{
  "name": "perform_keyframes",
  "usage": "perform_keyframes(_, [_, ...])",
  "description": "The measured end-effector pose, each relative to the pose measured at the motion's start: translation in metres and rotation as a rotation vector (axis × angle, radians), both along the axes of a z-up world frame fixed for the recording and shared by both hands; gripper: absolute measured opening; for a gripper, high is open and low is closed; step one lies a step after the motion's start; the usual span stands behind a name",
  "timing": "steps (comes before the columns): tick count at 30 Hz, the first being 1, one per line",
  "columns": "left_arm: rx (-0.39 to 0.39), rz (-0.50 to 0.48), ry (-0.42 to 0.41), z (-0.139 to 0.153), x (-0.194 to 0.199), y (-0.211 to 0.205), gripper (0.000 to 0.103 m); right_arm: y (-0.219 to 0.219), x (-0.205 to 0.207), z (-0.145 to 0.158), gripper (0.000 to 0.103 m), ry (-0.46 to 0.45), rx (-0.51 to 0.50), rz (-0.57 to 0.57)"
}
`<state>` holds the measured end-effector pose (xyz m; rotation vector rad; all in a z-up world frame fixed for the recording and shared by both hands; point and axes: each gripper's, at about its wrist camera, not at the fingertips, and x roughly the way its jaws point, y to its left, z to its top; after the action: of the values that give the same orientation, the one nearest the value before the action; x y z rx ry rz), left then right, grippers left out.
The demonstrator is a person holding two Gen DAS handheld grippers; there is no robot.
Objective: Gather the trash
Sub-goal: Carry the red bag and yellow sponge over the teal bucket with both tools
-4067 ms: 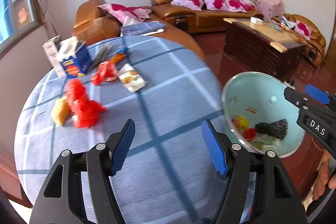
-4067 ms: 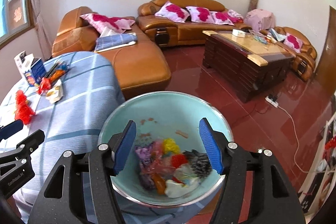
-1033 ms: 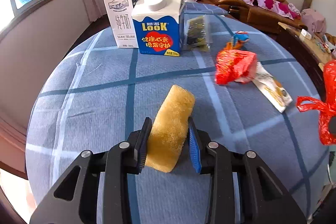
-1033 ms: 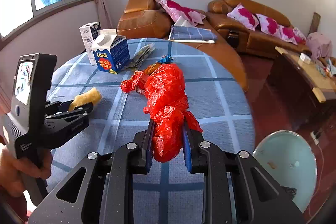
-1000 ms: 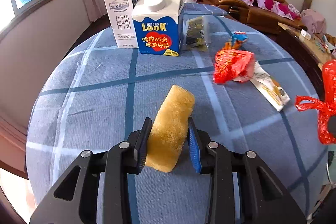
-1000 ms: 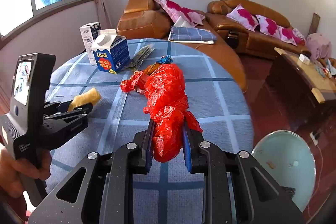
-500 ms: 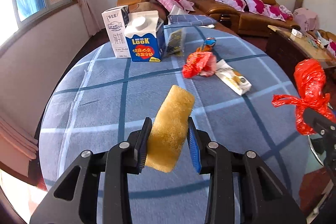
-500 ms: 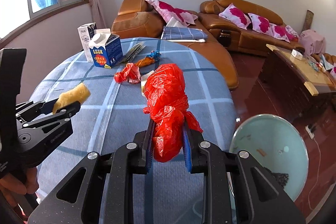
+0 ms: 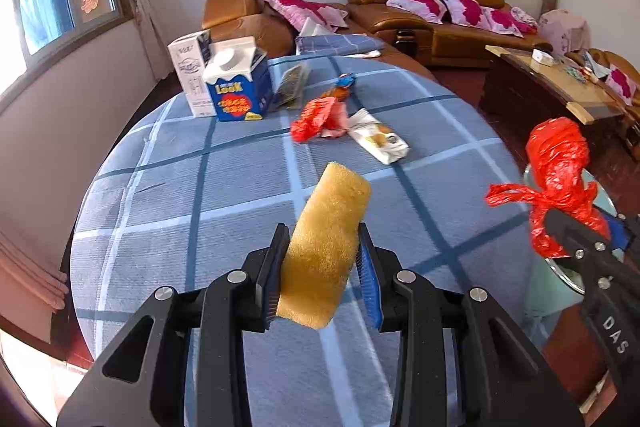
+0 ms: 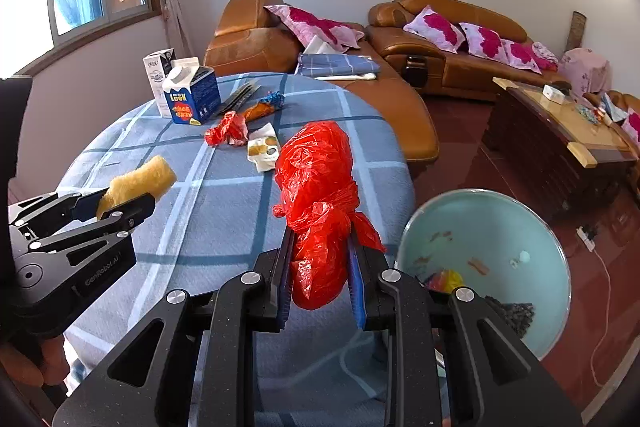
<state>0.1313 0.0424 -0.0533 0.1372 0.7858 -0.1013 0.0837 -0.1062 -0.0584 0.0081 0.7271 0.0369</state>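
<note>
My left gripper [image 9: 322, 279] is shut on a yellow sponge [image 9: 326, 243] and holds it above the blue checked tablecloth [image 9: 240, 187]. In the right wrist view the same sponge [image 10: 136, 185] shows at the left, in that gripper [image 10: 120, 205]. My right gripper [image 10: 320, 275] is shut on a crumpled red plastic bag [image 10: 318, 203], lifted over the table's right side; the bag [image 9: 558, 171] also appears at the right of the left wrist view. A pale green bin [image 10: 500, 239] with trash in its bottom stands on the floor, right of the table and below the bag.
On the table's far side lie a small red wrapper [image 9: 318, 119], a white snack packet [image 9: 378, 141], an orange-blue wrapper [image 9: 340, 87], a dark packet [image 9: 292, 85], a blue carton [image 9: 238, 85] and a white carton [image 9: 190, 71]. Brown sofas [image 10: 440, 39] and a wooden coffee table [image 10: 560, 131] stand beyond.
Both grippers have pulled back from the table's far side, and the left one has risen, lifting the sponge off the cloth. The bin has come further into the right wrist view. Both grips unchanged.
</note>
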Motion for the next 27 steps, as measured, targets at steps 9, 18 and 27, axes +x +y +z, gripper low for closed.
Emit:
perform_keyframes(9, [0.009, -0.042, -0.017, 0.007, -0.017, -0.026, 0.034, -0.025, -0.019, -0.002, 0.024, -0.007, 0.012, -0.042])
perform_keyframes(18, [0.004, -0.081, -0.011, 0.004, -0.031, -0.048, 0.034, -0.046, -0.032, -0.008, 0.024, -0.004, 0.009, -0.07])
perform_keyframes(27, [0.025, -0.127, 0.0, -0.002, -0.038, -0.076, 0.034, -0.072, -0.041, -0.013, 0.024, -0.003, 0.027, -0.117])
